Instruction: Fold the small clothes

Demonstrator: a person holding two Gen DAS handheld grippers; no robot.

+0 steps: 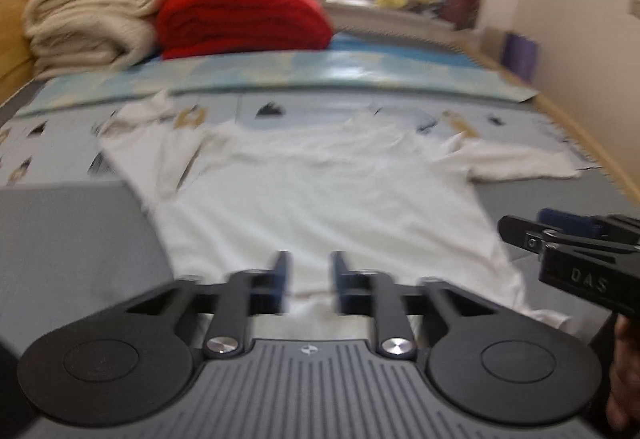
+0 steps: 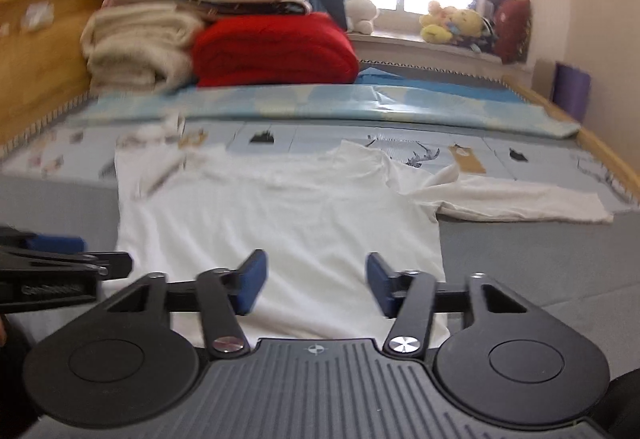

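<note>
white t-shirt (image 2: 280, 223) lies flat on bed (image 2: 540, 271), hem toward you, collar far, long axis straight ahead. your left gripper (image 1: 309, 281) over hem, jaws narrowly apart, holding nothing. your right gripper (image 2: 314, 281) over hem's right half, jaws wide, holding nothing. both equally near.

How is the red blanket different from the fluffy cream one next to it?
The red blanket is bright red, while the cream blanket is pale beige. The red blanket looks smooth with wavy stitching; the cream blanket looks woolly and thick. The cream blanket lies nearer the wooden headboard, the red blanket nearer the window side. Both are folded into bundles, side by side at the far end of the bed, with more folded things stacked on top.
</note>
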